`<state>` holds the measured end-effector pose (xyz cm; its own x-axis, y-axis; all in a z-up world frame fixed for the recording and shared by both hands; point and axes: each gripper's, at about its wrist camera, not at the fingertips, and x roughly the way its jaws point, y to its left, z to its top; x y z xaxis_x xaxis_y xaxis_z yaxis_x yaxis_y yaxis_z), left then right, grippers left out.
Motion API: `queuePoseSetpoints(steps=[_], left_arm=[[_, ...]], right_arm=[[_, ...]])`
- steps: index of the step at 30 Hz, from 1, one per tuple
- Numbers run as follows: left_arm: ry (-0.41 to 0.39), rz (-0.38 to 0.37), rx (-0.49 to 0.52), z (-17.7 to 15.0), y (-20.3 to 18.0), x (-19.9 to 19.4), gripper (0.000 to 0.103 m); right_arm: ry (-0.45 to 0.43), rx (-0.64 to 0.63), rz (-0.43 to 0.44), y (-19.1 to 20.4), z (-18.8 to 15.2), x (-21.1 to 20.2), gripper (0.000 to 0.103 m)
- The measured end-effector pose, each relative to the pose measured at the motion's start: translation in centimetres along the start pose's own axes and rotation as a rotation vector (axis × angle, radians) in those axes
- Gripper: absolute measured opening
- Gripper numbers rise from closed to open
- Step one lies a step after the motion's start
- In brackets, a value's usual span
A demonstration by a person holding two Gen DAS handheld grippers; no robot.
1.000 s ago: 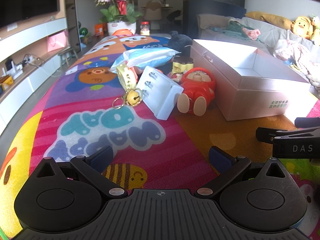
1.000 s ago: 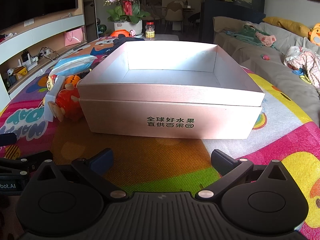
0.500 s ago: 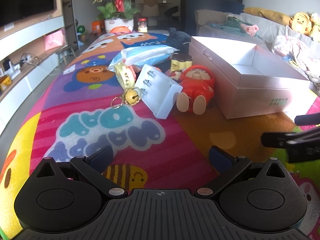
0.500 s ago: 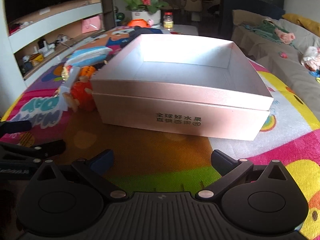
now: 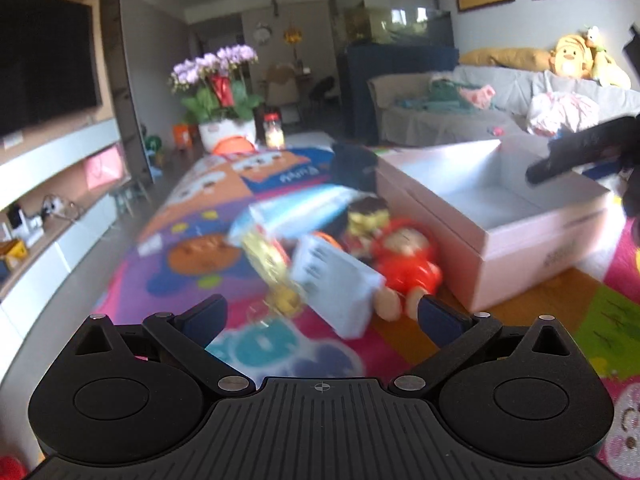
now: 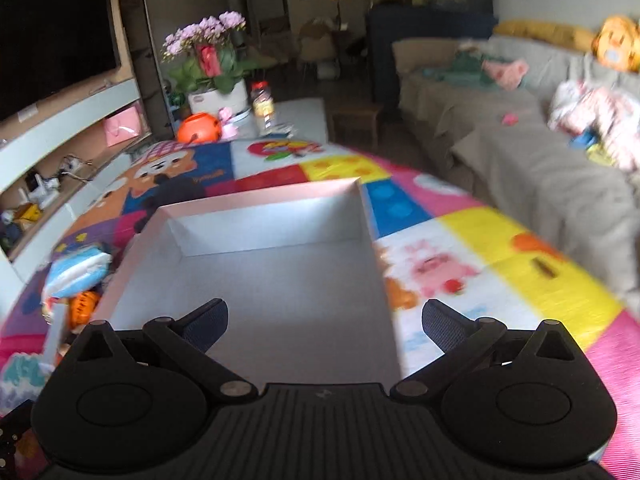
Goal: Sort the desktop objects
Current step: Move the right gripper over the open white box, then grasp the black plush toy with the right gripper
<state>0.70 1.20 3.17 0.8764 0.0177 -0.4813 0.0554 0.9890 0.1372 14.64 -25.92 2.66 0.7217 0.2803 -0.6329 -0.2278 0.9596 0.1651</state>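
Box (image 6: 280, 300): lay open and empty on the bench's right part, near the sofa-side edge; looked like the bin meant for the sorted things.
Toy pile: crowded just beside the box's left wall, none yet moved inside by the look of it.
Red doll (image 5: 408, 264): lay against the box's left wall, feet toward the near edge.
White block (image 5: 336, 284): leaned tilted against the doll, touching it.
Yellow keychain (image 5: 276, 276): lay at the block's left side, blurred.
Blue packet (image 5: 296, 212): lay behind the pile, toward the far edge.
Left claw (image 5: 322, 314): spread wide, empty, aimed low at the block and doll; probably lined up for a first pick.
Right claw (image 6: 324, 320): spread wide, empty, raised above the box's near rim, looking down into it.
Bench (image 6: 500, 264): covered by a bright cartoon-print mat.
Room: living room, with orchid pot (image 5: 224, 92) past the far edge, grey sofa (image 6: 520, 152) with plush toys on the right, television (image 5: 44, 68) on the left wall.
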Motion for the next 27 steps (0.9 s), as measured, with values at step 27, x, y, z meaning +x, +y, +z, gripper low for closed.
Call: queuePoseSetpoints(steps=[27], left_arm=[[-0.010, -0.017, -0.048, -0.2, 2.0, 1.9, 0.103]], right_arm=[[-0.061, -0.284, 0.192, 12.0, 4.4, -3.2, 0.094]])
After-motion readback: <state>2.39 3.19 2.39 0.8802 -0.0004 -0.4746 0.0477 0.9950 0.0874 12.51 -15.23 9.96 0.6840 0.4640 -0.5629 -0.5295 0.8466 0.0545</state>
